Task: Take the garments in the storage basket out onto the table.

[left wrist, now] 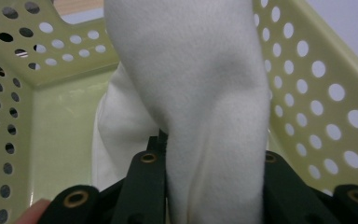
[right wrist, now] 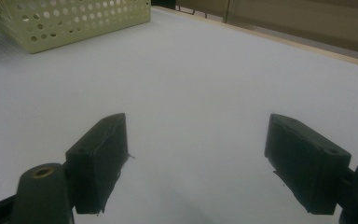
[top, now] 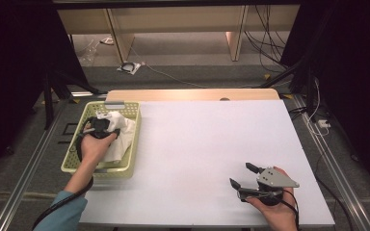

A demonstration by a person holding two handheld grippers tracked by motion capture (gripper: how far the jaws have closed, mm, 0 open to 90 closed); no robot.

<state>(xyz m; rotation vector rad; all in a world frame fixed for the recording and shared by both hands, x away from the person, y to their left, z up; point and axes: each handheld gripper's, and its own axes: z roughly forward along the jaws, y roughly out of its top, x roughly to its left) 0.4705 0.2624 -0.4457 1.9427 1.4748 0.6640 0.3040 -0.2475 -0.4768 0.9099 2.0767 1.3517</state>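
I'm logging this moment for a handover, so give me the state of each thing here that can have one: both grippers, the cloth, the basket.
left gripper: inside the basket, jaws shut on the white cloth.
right gripper: jaws open, nothing between them, low over the bare table.
white cloth: crumpled, pinched between the left jaws, partly draped over the basket's right wall.
basket: upright on the table's left edge, holding the cloth.

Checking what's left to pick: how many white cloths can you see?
1: a white cloth in the perforated basket at the table's left, clamped by the left gripper. Others may lie hidden beneath it.
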